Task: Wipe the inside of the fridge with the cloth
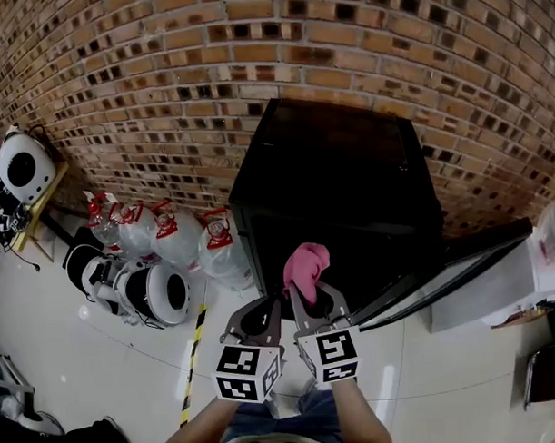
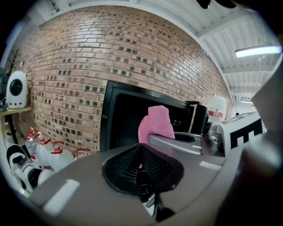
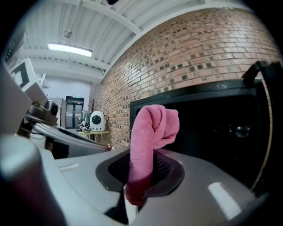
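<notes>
two hand-held grippers sit side by side, each carrying one cube with square markers. the left gripper (image 1: 270, 307) has its jaws brought together with nothing between them. the right gripper (image 3: 140, 176) is clamped on one pink terry cloth (image 3: 152, 128), which stands up from the jaws and flops over at the top. the cloth is held in front of the dark cavity of one small black box-shaped fridge (image 1: 339, 159). its one black door (image 1: 460, 255) is swung open to the right in the head view.

beside the fridge's left side, clear plastic bottles with red labels (image 1: 160, 229) cluster on the floor, four by my count. one white rounded device with a dark round face (image 1: 21, 166) rests on a low wooden shelf.

the glossy white floor (image 1: 82, 359) carries one strip of yellow-and-black tape (image 1: 193, 355). a red-brown brick wall (image 1: 208, 64) runs behind the fridge, and the gripper views show a white ribbed ceiling with a lit strip light.
</notes>
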A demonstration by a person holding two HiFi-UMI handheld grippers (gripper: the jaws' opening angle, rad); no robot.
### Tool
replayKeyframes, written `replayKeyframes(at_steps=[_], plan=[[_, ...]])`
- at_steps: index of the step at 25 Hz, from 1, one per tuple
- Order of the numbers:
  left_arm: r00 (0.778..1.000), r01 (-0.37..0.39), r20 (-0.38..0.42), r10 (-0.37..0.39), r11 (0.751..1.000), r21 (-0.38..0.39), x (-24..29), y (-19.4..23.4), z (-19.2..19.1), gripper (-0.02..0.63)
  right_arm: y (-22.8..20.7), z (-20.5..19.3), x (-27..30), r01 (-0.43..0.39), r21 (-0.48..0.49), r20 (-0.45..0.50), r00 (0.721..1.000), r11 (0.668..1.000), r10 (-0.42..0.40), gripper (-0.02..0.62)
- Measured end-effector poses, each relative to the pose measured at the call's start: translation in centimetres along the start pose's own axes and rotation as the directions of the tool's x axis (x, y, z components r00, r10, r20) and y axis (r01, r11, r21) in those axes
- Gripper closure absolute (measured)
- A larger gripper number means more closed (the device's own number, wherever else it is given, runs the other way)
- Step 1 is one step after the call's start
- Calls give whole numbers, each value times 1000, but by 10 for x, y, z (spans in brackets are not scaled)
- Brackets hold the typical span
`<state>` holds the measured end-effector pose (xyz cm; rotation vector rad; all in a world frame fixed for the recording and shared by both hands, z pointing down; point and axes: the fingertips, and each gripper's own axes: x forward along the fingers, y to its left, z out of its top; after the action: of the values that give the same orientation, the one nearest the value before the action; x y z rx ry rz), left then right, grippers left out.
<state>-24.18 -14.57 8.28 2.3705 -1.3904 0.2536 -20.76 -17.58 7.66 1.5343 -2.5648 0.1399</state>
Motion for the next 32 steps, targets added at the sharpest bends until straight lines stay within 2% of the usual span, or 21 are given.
replayKeyframes(at_steps=[4,7,11,14,16,20,26,32], plan=[[999,-22,26,21,1000,12,33,13,-10,592,-16,-22,34,-63,-44,12,998,997,63,537],[999,-14,38,13,1000,27,59,23,-21,592,-23,-35,59,-139,-86,12,990,987,140,537],[997,8,80,-11,999,45,92,41,-32,592,-34,-39,97,-188,-103,96,976,977,198,537],[992,71,102,-76,996,46,112,49,-43,592,-41,-41,128,-209,-133,160,960,969,229,537],[984,119,126,-127,991,69,124,50,-47,592,-52,-44,147,-199,-148,210,951,969,227,537],[963,142,208,-170,979,143,144,51,-55,592,-71,-55,179,-179,-211,267,935,961,232,537],[927,87,339,-162,970,226,177,51,-65,592,-106,-56,211,-109,-288,300,933,951,197,537],[914,88,365,-175,966,241,200,38,-67,592,-129,-39,244,-64,-284,327,932,957,159,537]])
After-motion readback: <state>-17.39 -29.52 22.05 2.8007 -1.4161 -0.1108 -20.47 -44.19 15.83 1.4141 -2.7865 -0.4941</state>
